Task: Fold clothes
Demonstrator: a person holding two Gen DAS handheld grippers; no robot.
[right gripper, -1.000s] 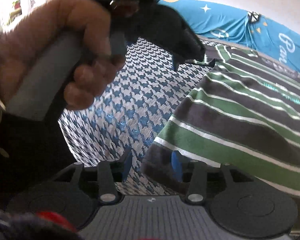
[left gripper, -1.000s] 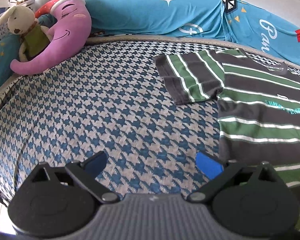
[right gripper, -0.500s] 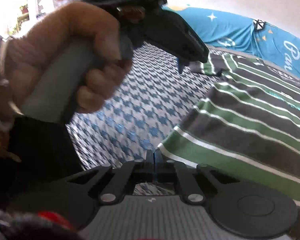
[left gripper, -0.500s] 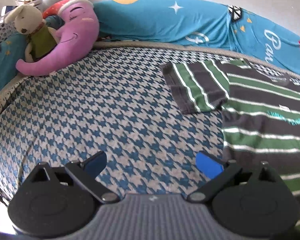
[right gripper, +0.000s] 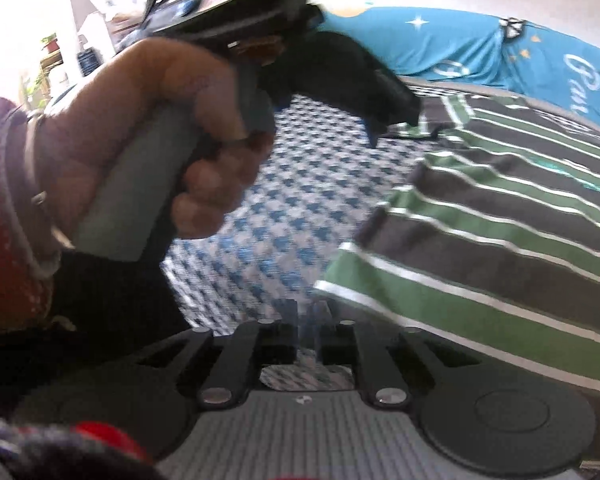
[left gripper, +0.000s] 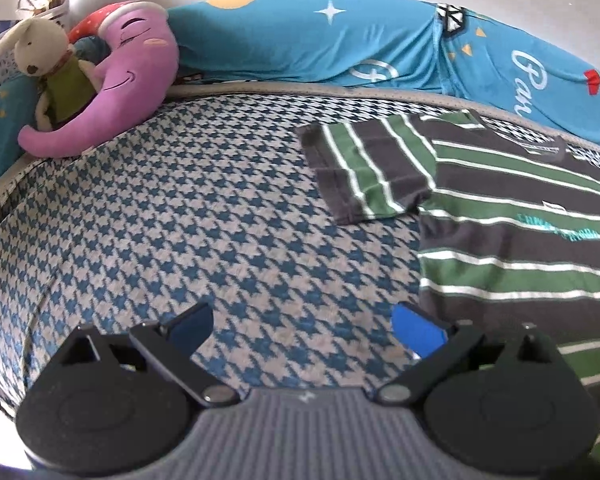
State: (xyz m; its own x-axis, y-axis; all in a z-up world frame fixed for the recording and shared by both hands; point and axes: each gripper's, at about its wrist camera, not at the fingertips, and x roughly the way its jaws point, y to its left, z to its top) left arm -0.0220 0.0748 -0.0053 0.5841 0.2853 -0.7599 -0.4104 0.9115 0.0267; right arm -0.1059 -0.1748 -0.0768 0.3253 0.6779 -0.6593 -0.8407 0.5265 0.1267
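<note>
Left wrist view: left gripper (left gripper: 302, 326) spread wide, blue pads (left gripper: 418, 330) apart, nothing between them, hovering over the houndstooth bed cover (left gripper: 204, 216). Striped T-shirt (left gripper: 512, 216), dark grey with green and white bands, lies flat on the cover toward the right; one short sleeve (left gripper: 364, 168) spread out to the left. Small teal print on the chest, too blurred to read; a tiny white tag above it, unreadable. Collar at the far edge, near the blue bolster (left gripper: 340, 44). Bolster cover has a white star, a white circular logo, small triangles and white script starting "Par", rest cut off by the frame edge. Purple moon-face pillow (left gripper: 128, 88) at far left with a rabbit plush (left gripper: 48, 64) in a green top leaning on it.

Right wrist view: right gripper (right gripper: 306, 314) motion-blurred; fingers look drawn close together at the shirt's near hem corner, but cannot tell whether cloth is pinched. T-shirt (right gripper: 492, 248) fills the right side, hem edge lifted slightly off the cover (right gripper: 284, 208). Person's left hand (right gripper: 148, 140) wrapped round the grey handle of the left gripper (right gripper: 392, 124), whose black tips sit above the sleeve area. Bracelet on that wrist. Same "Par" script on the bolster (right gripper: 460, 48) at upper right.
</note>
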